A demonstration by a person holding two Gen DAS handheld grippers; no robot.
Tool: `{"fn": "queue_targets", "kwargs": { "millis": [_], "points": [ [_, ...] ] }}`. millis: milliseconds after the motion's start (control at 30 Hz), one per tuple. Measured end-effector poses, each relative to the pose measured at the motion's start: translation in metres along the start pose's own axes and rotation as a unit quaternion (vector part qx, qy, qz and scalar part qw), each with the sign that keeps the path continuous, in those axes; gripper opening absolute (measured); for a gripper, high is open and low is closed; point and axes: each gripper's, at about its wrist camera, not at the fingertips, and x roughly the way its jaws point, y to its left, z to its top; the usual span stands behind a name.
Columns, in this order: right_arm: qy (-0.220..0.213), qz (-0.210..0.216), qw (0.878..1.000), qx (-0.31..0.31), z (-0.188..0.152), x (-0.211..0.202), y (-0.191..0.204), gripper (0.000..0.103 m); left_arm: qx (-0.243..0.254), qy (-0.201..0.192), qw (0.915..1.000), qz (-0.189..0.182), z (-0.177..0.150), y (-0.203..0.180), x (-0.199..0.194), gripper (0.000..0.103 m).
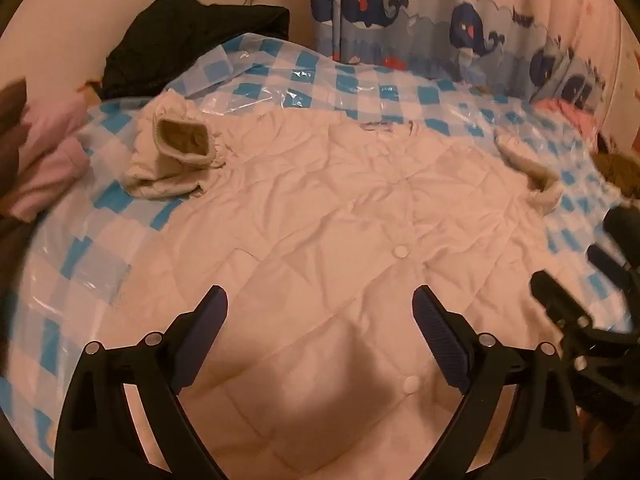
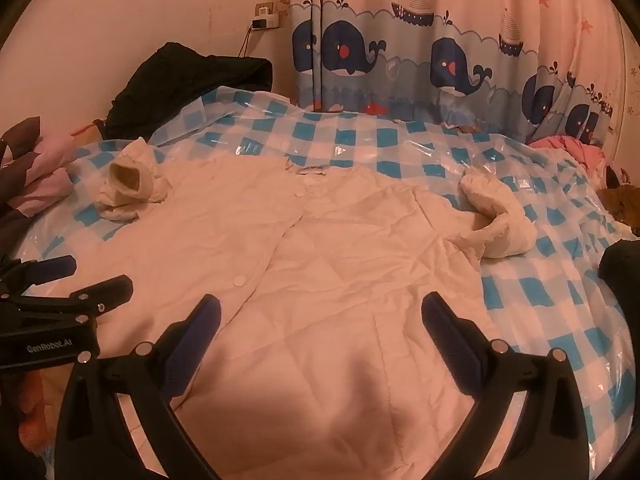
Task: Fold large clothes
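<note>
A large white quilted jacket (image 1: 320,216) lies spread flat, front up, on a blue-and-white checked plastic sheet (image 1: 360,84). Its snap buttons run down the middle. The left sleeve cuff (image 1: 176,152) is bunched at the upper left, the right sleeve cuff (image 2: 500,224) curls at the right. My left gripper (image 1: 320,308) is open and empty above the jacket's lower front. My right gripper (image 2: 320,316) is open and empty over the jacket (image 2: 320,240) too, beside the left one (image 2: 72,280). The right gripper also shows at the left wrist view's right edge (image 1: 576,284).
A black garment (image 1: 192,36) is piled at the back left by the wall. Pink and brown clothes (image 1: 44,160) lie at the left edge. A whale-print curtain (image 2: 440,60) hangs behind. Pink cloth (image 2: 572,148) and a brown item (image 2: 624,204) lie at the right.
</note>
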Motion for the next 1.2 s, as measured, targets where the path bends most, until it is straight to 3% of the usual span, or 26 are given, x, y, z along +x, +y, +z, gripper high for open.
{"fn": "queue_targets", "kwargs": {
  "millis": [167,467,567,667,733,833,933,1067,1200],
  "points": [
    [0.000,0.000,1.000,0.005,-0.001,-0.002,-0.006,0.096,0.047,0.038,0.9981,0.010,-0.001,-0.008,0.013,0.090],
    [0.020,-0.005,1.000,0.017,0.001,0.004,-0.013,0.096,-0.003,-0.006,0.9999,-0.009,0.001,0.008,0.004,0.090],
    [0.028,-0.006,0.999,0.023,0.000,0.007,-0.016,0.096,-0.011,0.013,0.9998,-0.009,0.000,0.010,0.010,0.090],
    [0.034,-0.003,0.999,0.028,0.000,0.009,-0.018,0.096,0.042,0.012,0.9976,0.053,0.002,-0.003,0.013,0.092],
    [0.035,-0.002,0.999,0.029,0.000,0.009,-0.018,0.096,0.048,0.010,0.9966,0.066,0.003,-0.008,0.014,0.092],
    [0.035,-0.001,0.999,0.025,-0.001,0.008,-0.017,0.096,0.043,0.004,0.9978,0.050,0.003,-0.008,0.010,0.092],
    [0.034,-0.002,0.999,0.026,-0.001,0.008,-0.017,0.096,0.028,0.005,0.9995,0.011,0.001,-0.004,0.009,0.092],
    [0.030,-0.003,0.999,0.026,-0.001,0.006,-0.017,0.096,-0.029,0.005,0.9988,-0.038,0.001,0.007,0.008,0.092],
    [0.028,-0.004,0.999,0.024,0.000,0.004,-0.016,0.096,0.032,0.022,0.9988,-0.031,0.004,-0.007,0.012,0.092]
  ]
}}
